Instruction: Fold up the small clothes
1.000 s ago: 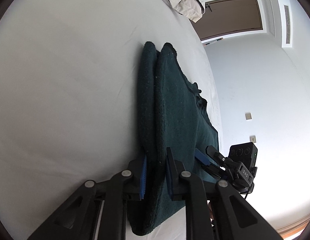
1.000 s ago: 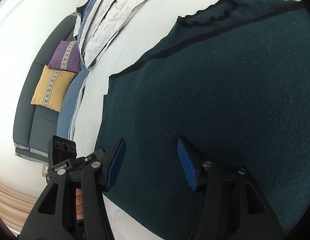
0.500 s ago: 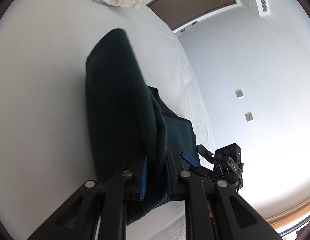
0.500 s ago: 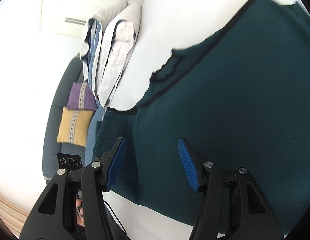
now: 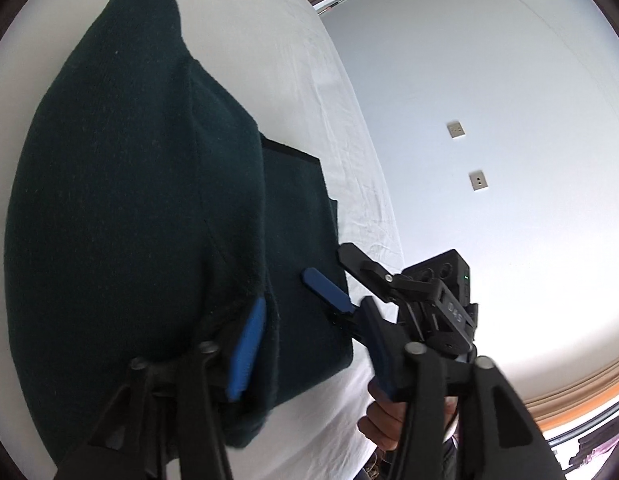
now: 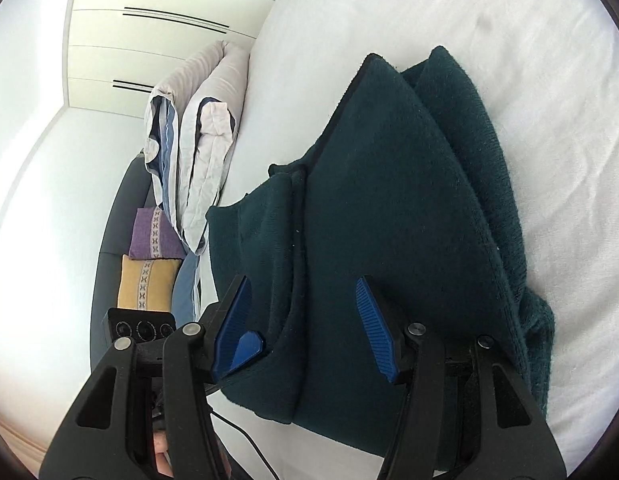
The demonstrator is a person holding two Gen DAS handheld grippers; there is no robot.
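A dark green knit garment [image 5: 141,200] lies on the white bed sheet [image 5: 293,52], its left part folded over onto the rest. My left gripper [image 5: 309,356] is open; the folded edge drapes over its left blue pad [image 5: 245,356]. In the right wrist view the garment [image 6: 389,220] shows as a raised fold. My right gripper [image 6: 305,328] is open just above the cloth and grips nothing. It also shows in the left wrist view [image 5: 341,276]. The left gripper's blue pad [image 6: 247,350] shows at the garment's near left edge.
Folded grey and blue bedding [image 6: 193,152] lies at the far left of the bed. Beyond it stands a dark sofa with a purple cushion [image 6: 153,236] and a yellow cushion [image 6: 145,284]. A white wall with sockets [image 5: 477,180] is to the right of the bed.
My left gripper carried the garment's edge up and over onto the rest, then opened and let go. The right gripper stayed open over the cloth.
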